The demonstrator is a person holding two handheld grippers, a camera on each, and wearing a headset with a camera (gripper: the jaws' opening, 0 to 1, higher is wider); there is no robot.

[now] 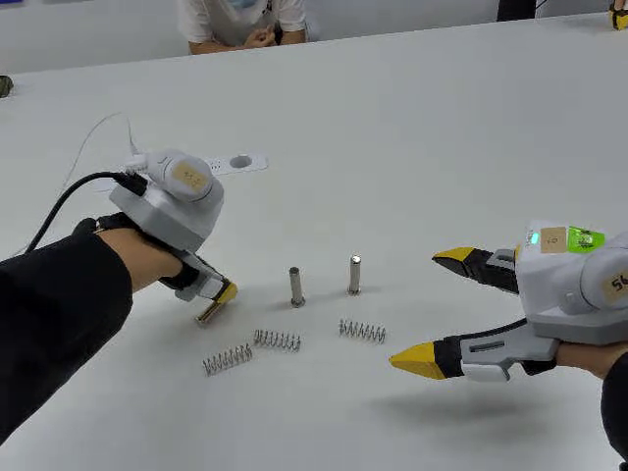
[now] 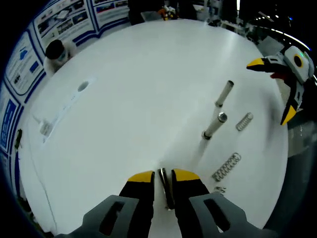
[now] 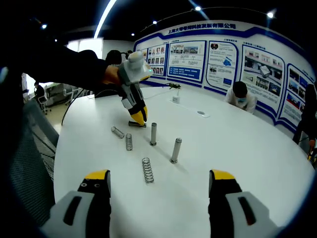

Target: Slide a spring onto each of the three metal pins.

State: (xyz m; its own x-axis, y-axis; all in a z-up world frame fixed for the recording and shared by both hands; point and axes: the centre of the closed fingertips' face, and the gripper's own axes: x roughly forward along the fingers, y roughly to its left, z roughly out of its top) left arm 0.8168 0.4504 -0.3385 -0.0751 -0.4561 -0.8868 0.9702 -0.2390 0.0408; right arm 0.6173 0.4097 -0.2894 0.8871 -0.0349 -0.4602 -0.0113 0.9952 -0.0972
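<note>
Your left gripper (image 1: 220, 294) pinches the held pin (image 1: 208, 313) between its yellow tips, low at the table (image 1: 412, 128); this pin lies tilted, near flat; its upper end is hidden inside the jaws; whether its lower end touches the surface is hard to tell. In the left gripper view only a thin sliver of it shows between the pressed-in tips. Pins counted: three; the other two stand upright and bare, close together, just right of the left gripper: left upright pin (image 1: 296, 287), right upright pin (image 1: 355, 275).

Springs counted: three, all lying flat on the table in a loose row on your side of the upright pins, apart from each other, none on a pin: left spring (image 1: 228, 359), middle spring (image 1: 278, 340), right spring (image 1: 362, 331); in the left gripper view one of them is cut off beside the jaw, only a scrap visible.

Your right gripper (image 1: 437, 308) hangs above the table, right of the right spring, jaws spread wide with nothing between them, tips pointing left toward the pins; its shadow falls underneath. Your left hand (image 1: 147, 257) angles the gripper steeply down, black sleeve (image 1: 49, 314) behind it; a black cable (image 1: 59, 204) leaves the gripper's back. Beyond lies a white power strip (image 1: 231, 163); a seated person (image 1: 240, 25) at the far edge is cut off by the frame top.
</note>
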